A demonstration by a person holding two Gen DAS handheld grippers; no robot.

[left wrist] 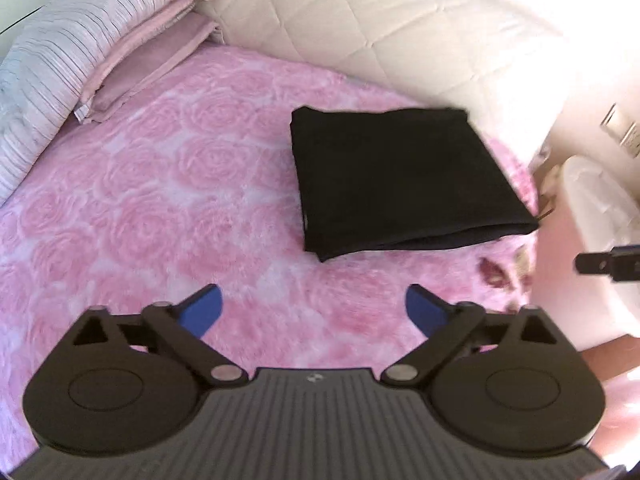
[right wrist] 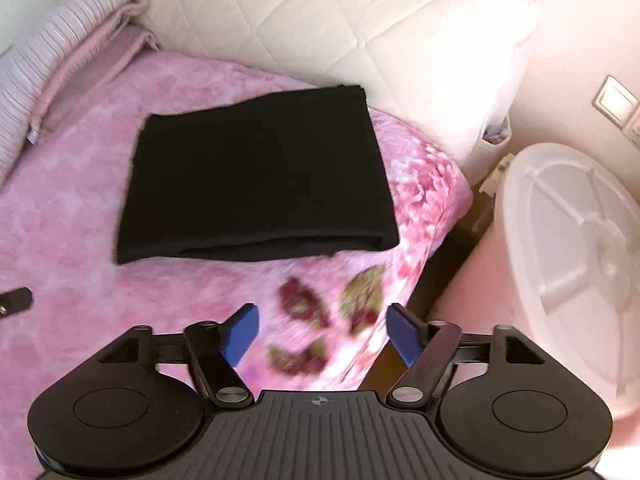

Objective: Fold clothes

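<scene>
A black garment [left wrist: 404,180] lies folded into a flat rectangle on the pink rose-patterned blanket [left wrist: 160,200], near the bed's right edge. My left gripper [left wrist: 314,308] hovers in front of it, apart from it, its blue pads wide apart with only blanket between them. In the right wrist view the same folded garment [right wrist: 256,176] sits ahead and to the left of my right gripper [right wrist: 324,334], which is open and holds nothing, above the blanket's [right wrist: 80,220] flowered edge. A black part of the right gripper pokes in at the right of the left wrist view.
A cream quilted headboard [left wrist: 360,20] runs behind the bed. Striped and pink pillows [left wrist: 80,40] are stacked at the far left. A white round-lidded bin [right wrist: 572,260] stands beside the bed on the right, with a wall switch [right wrist: 616,98] above it.
</scene>
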